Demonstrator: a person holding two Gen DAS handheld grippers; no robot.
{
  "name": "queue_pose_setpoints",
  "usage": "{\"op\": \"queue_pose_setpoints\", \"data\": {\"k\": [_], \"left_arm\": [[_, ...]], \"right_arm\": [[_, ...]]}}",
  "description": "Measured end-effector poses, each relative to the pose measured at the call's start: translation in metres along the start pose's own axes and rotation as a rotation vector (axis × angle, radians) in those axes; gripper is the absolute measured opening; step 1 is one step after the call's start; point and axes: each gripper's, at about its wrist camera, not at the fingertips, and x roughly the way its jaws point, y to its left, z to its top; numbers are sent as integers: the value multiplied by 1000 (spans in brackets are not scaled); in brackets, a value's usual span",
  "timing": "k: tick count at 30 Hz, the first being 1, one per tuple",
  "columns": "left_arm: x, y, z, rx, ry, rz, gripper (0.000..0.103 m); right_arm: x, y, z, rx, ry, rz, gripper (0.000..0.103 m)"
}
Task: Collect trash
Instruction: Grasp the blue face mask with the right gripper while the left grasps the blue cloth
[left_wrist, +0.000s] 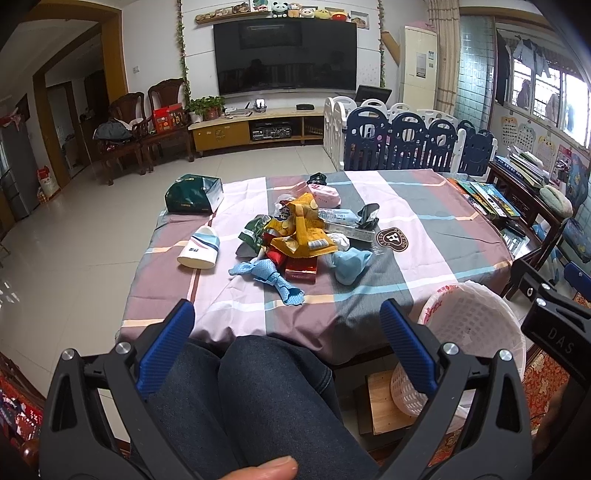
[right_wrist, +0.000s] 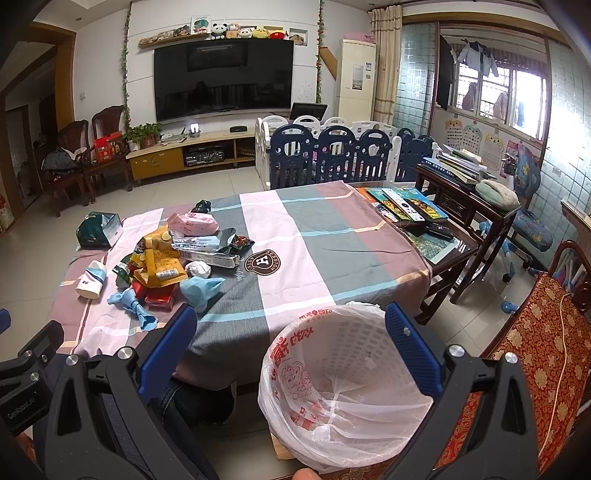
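A pile of trash (left_wrist: 295, 236) lies on the checked tablecloth (left_wrist: 424, 236): yellow snack bags, a red box (left_wrist: 301, 268), twisted blue wipes (left_wrist: 273, 278), a crumpled blue bag (left_wrist: 349, 266), a paper cup (left_wrist: 199, 247) on its side, a pink pack (left_wrist: 325, 195). The pile also shows in the right wrist view (right_wrist: 162, 266). A white basket with a plastic liner (right_wrist: 347, 384) stands beside the table; it also shows in the left wrist view (left_wrist: 472, 332). My left gripper (left_wrist: 288, 332) is open over the person's knees. My right gripper (right_wrist: 291, 339) is open above the basket.
A green bag (left_wrist: 192, 194) lies at the table's far left corner. Books and remotes (right_wrist: 410, 206) lie on the table's right end. A red patterned chair (right_wrist: 535, 354) stands right of the basket. A child's play fence (left_wrist: 406, 140) is behind the table.
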Motion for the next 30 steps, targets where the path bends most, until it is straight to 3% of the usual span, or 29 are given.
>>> {"op": "queue_pose_setpoints", "data": {"k": [6, 9, 11, 13, 15, 16, 18, 20, 24, 30], "left_arm": [[10, 7, -1, -21, -4, -5, 100], [29, 16, -6, -48, 47, -12, 99], [43, 24, -11, -73, 81, -32, 80], [60, 31, -15, -93, 126, -31, 68], [75, 40, -19, -128, 161, -46, 63], [83, 45, -21, -148, 177, -51, 63], [99, 58, -25, -188, 192, -34, 63], [118, 72, -26, -223, 204, -8, 77], [158, 100, -26, -316, 240, -9, 83], [213, 111, -9, -362, 309, -34, 91]], "right_arm": [[0, -6, 3, 27, -15, 1, 100], [4, -7, 5, 26, -24, -21, 100], [15, -9, 4, 33, -15, -9, 99], [37, -8, 1, 41, 26, 45, 81], [61, -4, 0, 51, 69, 75, 67], [76, -1, 0, 60, 96, 114, 61], [103, 11, 1, 63, 141, 170, 61], [136, 33, 4, 28, 194, 209, 61], [197, 83, 7, -51, 292, 247, 80], [267, 147, 1, -198, 380, 243, 82]]}}
